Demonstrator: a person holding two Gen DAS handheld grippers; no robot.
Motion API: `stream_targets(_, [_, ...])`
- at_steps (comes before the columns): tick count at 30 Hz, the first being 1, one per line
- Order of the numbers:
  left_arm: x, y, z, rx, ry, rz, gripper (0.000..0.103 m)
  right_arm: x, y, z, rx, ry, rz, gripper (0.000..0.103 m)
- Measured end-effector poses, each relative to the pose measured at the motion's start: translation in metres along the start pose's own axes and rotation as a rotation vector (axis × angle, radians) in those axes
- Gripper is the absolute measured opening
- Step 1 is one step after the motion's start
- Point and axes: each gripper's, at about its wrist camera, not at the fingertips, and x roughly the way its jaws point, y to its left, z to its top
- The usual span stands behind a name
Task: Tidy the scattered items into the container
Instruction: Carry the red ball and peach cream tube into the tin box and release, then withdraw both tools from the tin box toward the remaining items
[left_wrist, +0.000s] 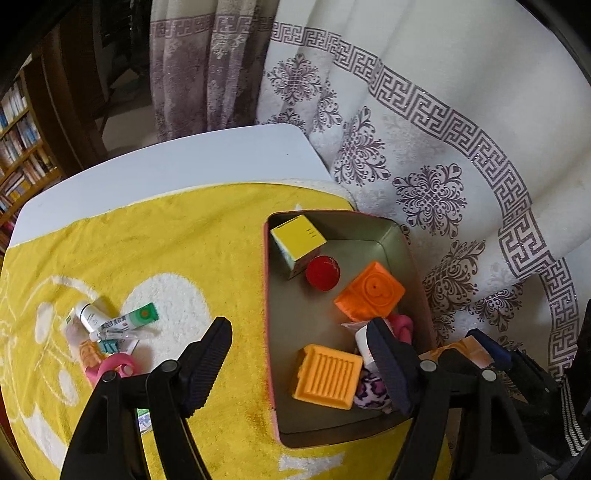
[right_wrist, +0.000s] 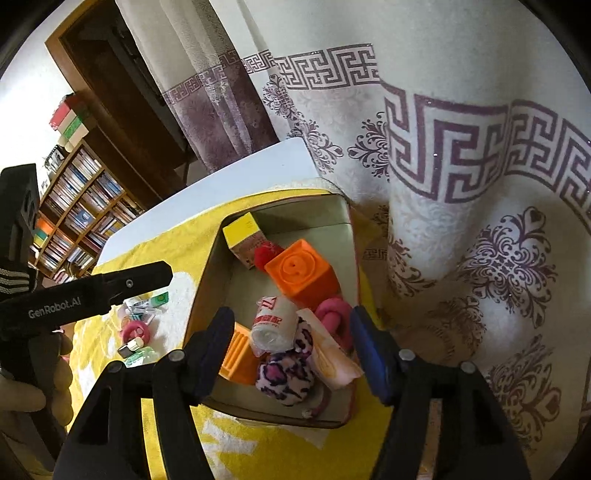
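A pink-rimmed box (left_wrist: 270, 332) stands on the yellow towel (left_wrist: 177, 240) and shows in the right wrist view too (right_wrist: 210, 266). It holds a yellow carton (left_wrist: 297, 236), a red ball (left_wrist: 322, 272), an orange cube (left_wrist: 369, 290), a ribbed orange block (left_wrist: 327, 376), a leopard-print plush (right_wrist: 286, 376) and a white roll (right_wrist: 275, 326). Scattered tubes and small packets (left_wrist: 110, 325) with a pink ring (left_wrist: 110, 365) lie on the towel to the left. My left gripper (left_wrist: 299, 356) is open and empty over the box's near left edge. My right gripper (right_wrist: 291, 347) is open and empty above the box.
The towel covers a white table (left_wrist: 177, 155) whose far edge meets patterned curtains (left_wrist: 424, 147). A bookshelf (right_wrist: 77, 214) stands at the left. The left gripper's body (right_wrist: 92, 291) crosses the right wrist view at the left.
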Motion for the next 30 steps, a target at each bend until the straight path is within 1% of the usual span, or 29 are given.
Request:
stream_targets(3, [-0.003, 0.005, -0.004, -0.015, 0.001, 0.003, 0.077, -0.001, 0.002, -0.001, 0.010, 0.009, 0.051, 0.068])
stream_targets(4, [-0.005, 0.008, -0.006, -0.022, -0.001, 0.006, 0.077, 0.000, 0.002, -0.001, 0.025, 0.026, 0.092, 0.068])
stream_targets(6, [-0.008, 0.012, -0.008, -0.033, -0.004, 0.011, 0.077, 0.001, 0.005, -0.003, 0.037, 0.042, 0.137, 0.068])
stream_targets(9, [-0.013, 0.019, -0.012, -0.046, -0.012, 0.018, 0.077, 0.002, 0.011, -0.007, 0.027, 0.050, 0.152, 0.068])
stream_targets(13, [-0.021, 0.028, -0.018, -0.061, -0.020, 0.028, 0.077, 0.003, 0.013, -0.008, 0.071, 0.062, 0.233, 0.068])
stream_targets(17, [-0.030, 0.040, -0.026, -0.078, -0.027, 0.046, 0.077, 0.001, 0.019, -0.010, 0.081, 0.052, 0.223, 0.068])
stream_targets(21, [-0.039, 0.061, -0.038, -0.119, -0.029, 0.070, 0.077, -0.004, 0.028, -0.012, 0.073, 0.040, 0.208, 0.068])
stream_targets(25, [-0.046, 0.087, -0.050, -0.163, -0.025, 0.099, 0.077, -0.002, 0.046, -0.017, 0.033, 0.044, 0.207, 0.069])
stream_targets(30, [-0.058, 0.119, -0.067, -0.213, -0.025, 0.130, 0.077, 0.005, 0.076, -0.026, -0.024, 0.066, 0.224, 0.068])
